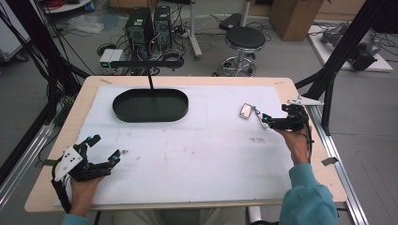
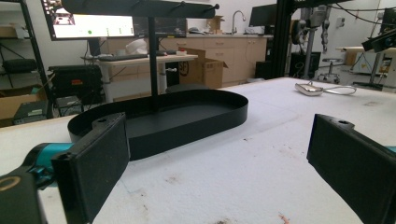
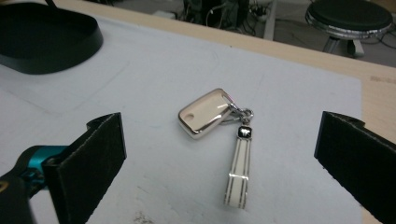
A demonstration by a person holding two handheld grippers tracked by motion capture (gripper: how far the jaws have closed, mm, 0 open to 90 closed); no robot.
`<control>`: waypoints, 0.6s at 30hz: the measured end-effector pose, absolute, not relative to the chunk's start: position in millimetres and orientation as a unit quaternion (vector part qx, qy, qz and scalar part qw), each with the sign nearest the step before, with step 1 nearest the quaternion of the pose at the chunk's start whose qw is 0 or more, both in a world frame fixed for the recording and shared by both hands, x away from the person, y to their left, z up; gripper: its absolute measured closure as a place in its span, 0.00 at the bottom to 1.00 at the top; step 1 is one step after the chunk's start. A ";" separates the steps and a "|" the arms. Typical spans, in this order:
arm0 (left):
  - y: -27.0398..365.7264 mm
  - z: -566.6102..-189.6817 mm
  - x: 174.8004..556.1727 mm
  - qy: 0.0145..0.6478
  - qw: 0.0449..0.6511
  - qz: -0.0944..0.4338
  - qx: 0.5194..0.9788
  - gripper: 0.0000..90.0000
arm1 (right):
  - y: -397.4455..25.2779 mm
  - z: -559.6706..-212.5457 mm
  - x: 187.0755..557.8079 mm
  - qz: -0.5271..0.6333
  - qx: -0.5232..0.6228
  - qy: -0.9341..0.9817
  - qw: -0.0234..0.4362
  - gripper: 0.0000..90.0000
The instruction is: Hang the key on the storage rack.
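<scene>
A cream and silver key fob (image 1: 245, 110) with a short striped strap (image 3: 238, 168) lies flat on the white mat at the right. My right gripper (image 1: 274, 116) hovers just right of it and is open. In the right gripper view the key fob (image 3: 205, 114) rests between and ahead of the wide-spread jaws of my right gripper (image 3: 222, 140), touching neither. A black oval tray (image 1: 183, 110) with an upright post and crossbar sits at the back left. My left gripper (image 1: 105, 149) is open near the front left corner, holding nothing; its view looks at the tray (image 2: 196, 126) and the far key fob (image 2: 309, 88).
A white mat (image 1: 202, 150) covers most of the wooden table (image 1: 300, 154). The post (image 2: 153, 60) rises from the tray to a black crossbar overhead. Behind the table stand a stool (image 1: 244, 40), computer towers and cables. Black frame struts flank both sides.
</scene>
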State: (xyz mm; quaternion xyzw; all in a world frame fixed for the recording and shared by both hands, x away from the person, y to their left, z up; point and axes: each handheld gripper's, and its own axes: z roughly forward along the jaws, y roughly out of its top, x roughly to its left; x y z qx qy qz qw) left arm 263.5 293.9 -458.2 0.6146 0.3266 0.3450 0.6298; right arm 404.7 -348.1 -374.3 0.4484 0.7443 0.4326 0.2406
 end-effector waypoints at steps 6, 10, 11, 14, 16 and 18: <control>293.9 -458.1 263.5 0.327 0.630 0.345 0.615 0.07 | -345.5 -372.7 422.9 0.387 0.461 0.767 0.221 0.02; 293.9 -458.1 263.6 0.327 0.630 0.345 0.615 0.07 | -344.5 -374.0 431.3 0.375 0.469 0.770 0.216 0.02; 294.0 -458.1 263.6 0.326 0.630 0.345 0.615 0.07 | -344.9 -377.3 435.4 0.363 0.479 0.772 0.206 0.02; 293.8 -458.1 263.5 0.327 0.629 0.345 0.615 0.07 | -345.6 -382.1 439.1 0.348 0.484 0.779 0.196 0.02; 293.9 -458.1 263.6 0.326 0.630 0.345 0.615 0.07 | -346.3 -386.3 442.2 0.335 0.488 0.784 0.188 0.02; 293.9 -458.1 263.6 0.326 0.630 0.345 0.615 0.07 | -346.9 -389.9 445.0 0.326 0.492 0.786 0.184 0.02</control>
